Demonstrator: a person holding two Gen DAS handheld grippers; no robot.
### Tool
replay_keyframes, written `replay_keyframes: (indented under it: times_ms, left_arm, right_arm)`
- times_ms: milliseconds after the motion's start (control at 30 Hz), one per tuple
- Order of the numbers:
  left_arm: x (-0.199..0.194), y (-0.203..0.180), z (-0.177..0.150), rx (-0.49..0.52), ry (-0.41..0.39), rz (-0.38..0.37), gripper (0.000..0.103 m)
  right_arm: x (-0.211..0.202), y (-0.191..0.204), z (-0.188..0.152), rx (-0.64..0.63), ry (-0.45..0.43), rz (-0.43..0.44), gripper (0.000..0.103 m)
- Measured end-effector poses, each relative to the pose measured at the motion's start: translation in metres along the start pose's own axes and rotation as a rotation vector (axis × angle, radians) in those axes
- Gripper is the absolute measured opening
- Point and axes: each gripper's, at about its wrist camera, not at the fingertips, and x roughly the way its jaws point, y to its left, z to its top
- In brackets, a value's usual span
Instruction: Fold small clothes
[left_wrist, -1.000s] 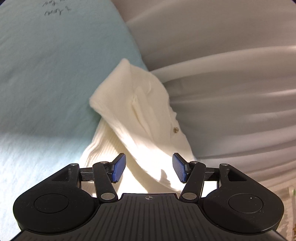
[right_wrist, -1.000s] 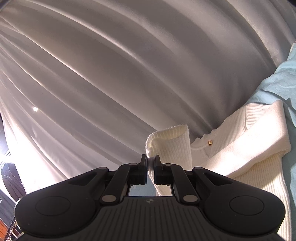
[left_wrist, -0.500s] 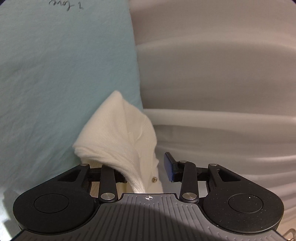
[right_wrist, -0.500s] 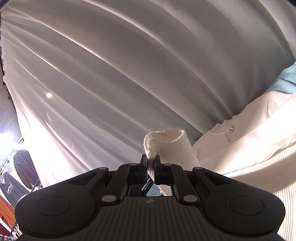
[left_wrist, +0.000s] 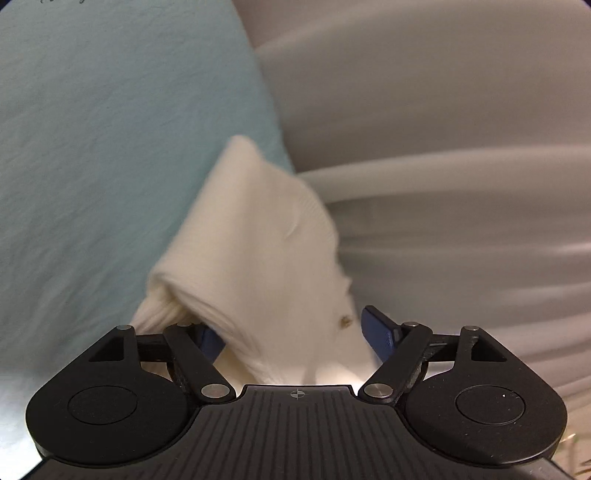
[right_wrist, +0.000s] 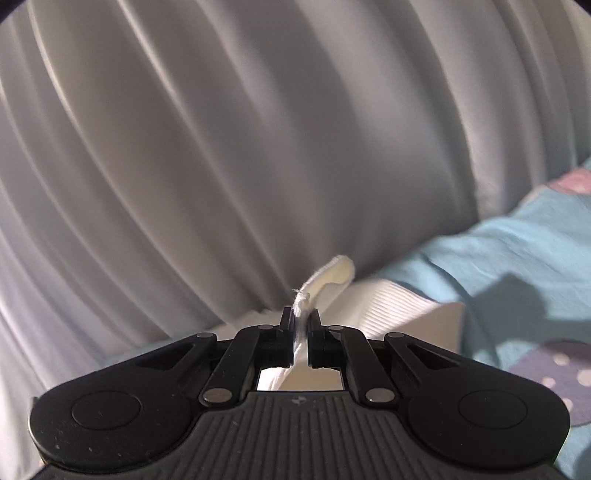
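Note:
A cream ribbed knit garment (left_wrist: 266, 251) with a small gold button lies on a light blue sheet (left_wrist: 110, 147). In the left wrist view my left gripper (left_wrist: 295, 338) is open, its blue pads (left_wrist: 378, 334) on either side of a raised fold of the garment; the left pad is mostly hidden behind the cloth. In the right wrist view my right gripper (right_wrist: 300, 325) is shut on the garment's edge (right_wrist: 328, 277), which sticks up between the jaws. More of the garment (right_wrist: 399, 314) lies just beyond it.
A white pleated curtain (right_wrist: 221, 147) fills the background of both views, and shows in the left wrist view (left_wrist: 443, 147) too. The blue sheet (right_wrist: 517, 258) carries pink and purple dotted patches (right_wrist: 554, 365) at the right.
My right gripper has swung right and down with the garment edge; the sheet now shows. My left gripper's jaws have widened around the fold, and the garment has shifted a little.

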Motion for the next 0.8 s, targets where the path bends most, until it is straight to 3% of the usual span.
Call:
replay_keyframes:
  times_ms: [33, 133, 300, 433, 600, 733, 800]
  left_arm:
    - [-0.004, -0.002, -0.004, 0.071, 0.001, 0.002, 0.081]
    - [-0.016, -0.019, -0.012, 0.217, -0.006, 0.101, 0.086]
    - [-0.030, -0.038, -0.022, 0.447, -0.057, 0.256, 0.088]
    - [-0.039, -0.030, -0.024, 0.487, -0.066, 0.274, 0.089]
    - [-0.052, -0.018, -0.036, 0.533, -0.029, 0.338, 0.089]
    - [-0.061, -0.014, -0.049, 0.598, -0.009, 0.375, 0.090]
    - [-0.065, -0.012, -0.055, 0.617, -0.006, 0.399, 0.090]
  right_arm:
    - [0.008, -0.013, -0.007, 0.013, 0.039, -0.046, 0.005]
    - [0.022, -0.032, -0.025, 0.000, 0.097, -0.138, 0.005]
    - [0.022, -0.026, -0.032, -0.077, 0.059, -0.193, 0.005]
    - [0.035, -0.015, -0.031, -0.223, 0.045, -0.265, 0.005]
    - [0.029, -0.031, -0.025, -0.117, 0.051, -0.270, 0.007]
    - [0.011, -0.020, -0.027, -0.151, 0.007, -0.328, 0.017]
    - [0.006, -0.012, -0.031, -0.197, 0.007, -0.308, 0.023]
